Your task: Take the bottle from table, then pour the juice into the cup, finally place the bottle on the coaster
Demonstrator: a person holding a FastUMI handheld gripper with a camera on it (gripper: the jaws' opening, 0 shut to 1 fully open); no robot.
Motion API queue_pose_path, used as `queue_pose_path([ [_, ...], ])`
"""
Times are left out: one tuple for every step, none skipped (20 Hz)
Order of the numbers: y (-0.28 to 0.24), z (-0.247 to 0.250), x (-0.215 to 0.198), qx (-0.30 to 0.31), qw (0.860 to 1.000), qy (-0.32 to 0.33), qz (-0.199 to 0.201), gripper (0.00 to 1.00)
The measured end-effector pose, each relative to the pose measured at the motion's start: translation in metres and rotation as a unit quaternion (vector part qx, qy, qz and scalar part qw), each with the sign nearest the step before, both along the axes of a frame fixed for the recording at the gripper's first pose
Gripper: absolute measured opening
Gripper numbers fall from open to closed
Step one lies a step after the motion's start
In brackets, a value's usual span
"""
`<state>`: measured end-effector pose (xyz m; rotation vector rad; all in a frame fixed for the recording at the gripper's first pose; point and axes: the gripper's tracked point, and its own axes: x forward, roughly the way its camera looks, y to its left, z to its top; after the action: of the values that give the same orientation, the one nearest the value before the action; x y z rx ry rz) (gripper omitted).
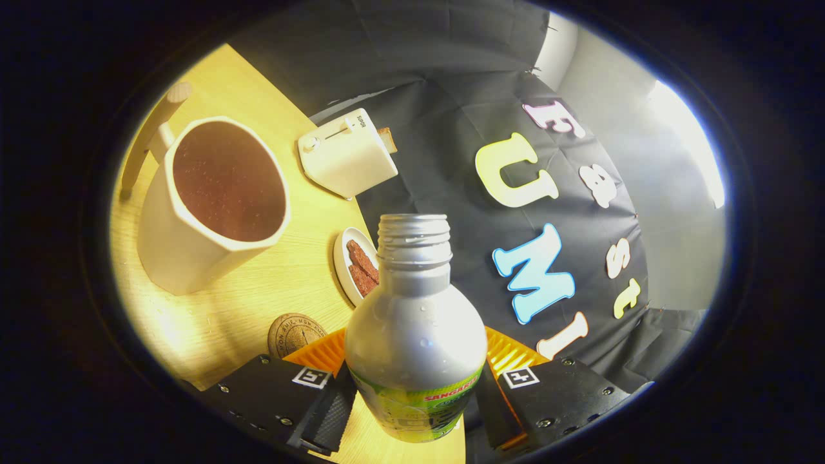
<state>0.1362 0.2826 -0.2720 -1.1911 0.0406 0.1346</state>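
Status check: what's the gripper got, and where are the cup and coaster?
Hand-held gripper shut on bottle, cap off. Cup ahead, holding dark liquid. Coaster on table beside fingers, bare.

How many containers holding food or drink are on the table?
2. The cup, holding brown drink, stands beyond the fingers; the small dish of brown pieces lies between the cup and the held bottle. The bottle may hide others.

Silver bottle (pixel 416 328), uncapped, threaded neck bare, droplets on its shoulder and a green label lower down, clamped between both fingers of the gripper (pixel 412 399). Cream faceted cup (pixel 213 206) with a handle, standing on the wooden table beyond the left finger, holding dark liquid. Round brown embossed coaster (pixel 295 334), flat on the table just ahead of the left finger, beside the bottle.
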Motion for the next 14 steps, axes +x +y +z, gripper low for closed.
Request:
queue_pose_path([
  [0.001,0.000,-0.001,-0.006,1.000,-0.001,0.002,0.81],
  [0.001,-0.001,0.000,-0.012,1.000,-0.001,0.003,0.81],
  [0.002,-0.003,0.000,-0.017,1.000,0.000,0.004,0.81],
  [0.004,-0.001,0.001,-0.025,1.000,-0.001,0.005,0.81],
  [0.003,0.001,0.001,-0.034,0.999,-0.005,0.006,0.81],
  [0.004,0.004,0.001,-0.046,0.999,-0.010,0.008,0.81],
  [0.006,0.006,0.001,-0.056,0.998,-0.015,0.011,0.81],
  [0.007,0.007,0.002,-0.066,0.998,-0.019,0.014,0.81],
  [0.008,0.008,0.002,-0.076,0.997,-0.023,0.017,0.81],
  [0.009,0.006,0.002,-0.085,0.996,-0.026,0.021,0.81],
  [0.009,0.007,0.000,-0.095,0.995,-0.030,0.024,0.81],
  [0.010,0.009,0.001,-0.105,0.993,-0.035,0.028,0.81],
  [0.012,0.009,-0.002,-0.116,0.992,-0.041,0.032,0.81],
  [0.015,0.010,-0.005,-0.127,0.990,-0.047,0.036,0.81],
])
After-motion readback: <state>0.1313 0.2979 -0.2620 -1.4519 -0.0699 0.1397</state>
